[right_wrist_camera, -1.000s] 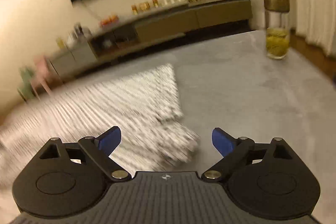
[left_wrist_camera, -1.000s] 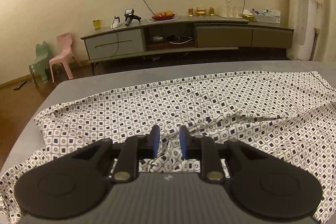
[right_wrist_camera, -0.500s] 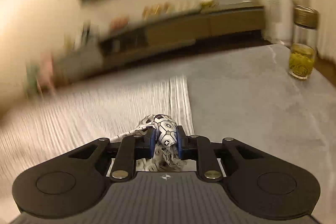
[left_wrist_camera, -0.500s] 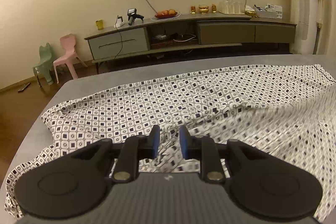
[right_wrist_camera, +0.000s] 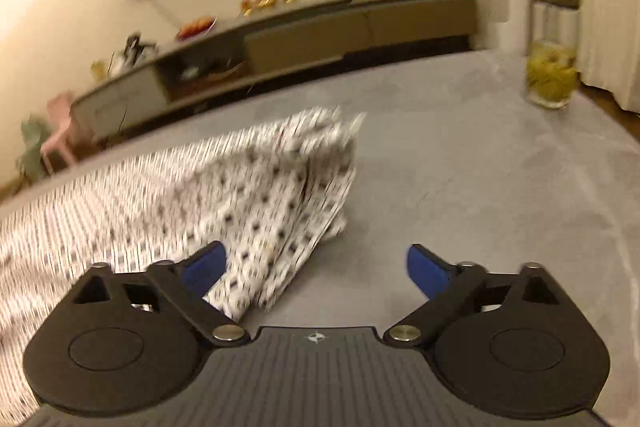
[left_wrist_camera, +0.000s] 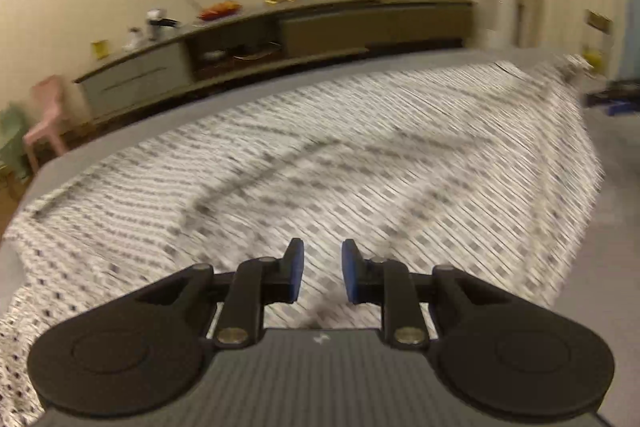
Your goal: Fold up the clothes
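Since the earlier frame, my right gripper (right_wrist_camera: 316,269) let go of the cloth's (right_wrist_camera: 256,203) bunched corner at frame centre, jaws opening; left gripper (left_wrist_camera: 322,277) narrowly parted, seemingly empty. Folding barely begun.

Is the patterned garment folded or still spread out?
Mostly spread: the patterned garment lies across the grey table; only its right corner shows doubled layers.

Both wrist cameras look forward and downward along their fingers, close above the table (left_wrist_camera: 600,267). Each faces the far sideboard (right_wrist_camera: 360,27); both share the patterned cloth (left_wrist_camera: 320,167).
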Tool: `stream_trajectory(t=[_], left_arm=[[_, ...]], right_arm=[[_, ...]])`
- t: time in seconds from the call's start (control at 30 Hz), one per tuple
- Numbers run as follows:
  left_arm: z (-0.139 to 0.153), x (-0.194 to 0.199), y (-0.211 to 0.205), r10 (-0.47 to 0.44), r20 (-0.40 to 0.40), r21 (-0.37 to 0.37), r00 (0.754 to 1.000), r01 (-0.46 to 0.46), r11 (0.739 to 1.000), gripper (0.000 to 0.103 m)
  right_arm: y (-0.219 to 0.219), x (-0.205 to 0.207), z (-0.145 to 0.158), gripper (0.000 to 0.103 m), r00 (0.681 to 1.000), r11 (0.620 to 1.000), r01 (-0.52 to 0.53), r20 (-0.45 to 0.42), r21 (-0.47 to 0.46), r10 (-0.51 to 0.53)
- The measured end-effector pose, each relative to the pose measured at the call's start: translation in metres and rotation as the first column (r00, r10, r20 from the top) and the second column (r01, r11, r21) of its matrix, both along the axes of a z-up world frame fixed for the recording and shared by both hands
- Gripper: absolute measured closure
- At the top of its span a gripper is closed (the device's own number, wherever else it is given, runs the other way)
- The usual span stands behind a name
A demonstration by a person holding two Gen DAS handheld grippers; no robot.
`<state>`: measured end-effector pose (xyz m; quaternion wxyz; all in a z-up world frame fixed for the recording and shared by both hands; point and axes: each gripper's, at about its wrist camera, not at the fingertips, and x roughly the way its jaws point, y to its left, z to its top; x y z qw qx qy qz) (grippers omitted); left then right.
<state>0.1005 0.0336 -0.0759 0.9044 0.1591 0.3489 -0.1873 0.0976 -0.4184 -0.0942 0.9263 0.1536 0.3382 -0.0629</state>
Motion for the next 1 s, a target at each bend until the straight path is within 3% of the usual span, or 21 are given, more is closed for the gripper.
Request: stream_trajectory(t=[0.03, 0.17, 0.2, 0.23, 0.33, 0.47, 0.57, 0.63, 0.73, 0.77, 0.83, 0.93, 1.0], left_arm=[[-0.004, -0.006, -0.002, -0.018, -0.005, 0.019, 1.000, 0.018, 1.000, 0.080], [-0.020, -0.016, 0.004, -0.014, -0.036, 0.080, 0.999, 0.017, 0.997, 0.080], [-0.024, -0.017, 0.006, -0.008, -0.045, 0.095, 0.999, 0.013, 0.995, 0.080], [-0.026, -0.020, 0.009, -0.006, -0.030, 0.101, 1.000, 0.009, 0.995, 0.080], [-0.025, -0.020, 0.020, 0.012, -0.024, 0.124, 1.000, -0.009, 0.992, 0.080], [-0.022, -0.011, 0.044, 0.089, -0.030, 0.139, 0.996, -0.084, 0.987, 0.080], [-0.020, -0.003, 0.065, 0.154, -0.029, 0.151, 0.988, -0.148, 0.977, 0.080], [-0.015, -0.002, 0.079, 0.205, -0.021, 0.145, 0.978, -0.200, 0.969, 0.080], [-0.001, -0.006, 0.095, 0.268, -0.011, 0.101, 0.963, -0.266, 0.959, 0.080], [0.005, -0.009, 0.099, 0.283, -0.006, 0.077, 0.959, -0.282, 0.956, 0.080], [0.020, -0.019, 0.102, 0.299, 0.008, 0.038, 0.954, -0.299, 0.954, 0.079], [0.042, -0.035, 0.114, 0.325, 0.053, -0.013, 0.944, -0.325, 0.946, 0.073], [0.052, -0.036, 0.128, 0.365, 0.067, -0.043, 0.929, -0.363, 0.931, 0.070]], right_arm=[[0.003, 0.001, -0.005, 0.029, 1.000, 1.000, -0.006, -0.013, -0.005, 0.005], [0.015, 0.010, -0.015, 0.030, 1.000, 0.999, 0.015, 0.027, -0.030, -0.014], [0.018, 0.012, -0.015, 0.044, 1.000, 0.999, 0.009, 0.028, -0.032, -0.008], [0.021, 0.014, -0.015, 0.083, 1.000, 1.000, -0.005, 0.020, -0.025, 0.005], [0.020, 0.013, -0.004, 0.103, 0.999, 0.998, -0.030, 0.016, 0.049, 0.030], [0.008, -0.020, 0.037, 0.103, 0.993, 0.993, -0.088, 0.082, 0.077, 0.081], [-0.019, -0.067, 0.059, 0.103, 0.993, 0.995, -0.077, 0.094, 0.067, 0.071], [-0.039, -0.097, 0.066, 0.103, 0.995, 0.998, -0.028, 0.100, 0.064, 0.022], [-0.059, -0.110, 0.049, 0.099, 0.993, 0.985, 0.019, 0.115, 0.172, -0.040], [-0.059, -0.103, 0.037, 0.094, 0.994, 0.979, 0.004, 0.104, 0.202, -0.026], [-0.053, -0.085, 0.017, 0.048, 0.998, 0.972, 0.002, 0.067, 0.235, -0.019], [-0.047, -0.057, 0.000, 0.035, 0.996, 0.958, 0.022, 0.077, 0.284, -0.046], [-0.046, -0.037, -0.009, 0.034, 0.993, 0.945, 0.042, 0.093, 0.324, -0.076]])
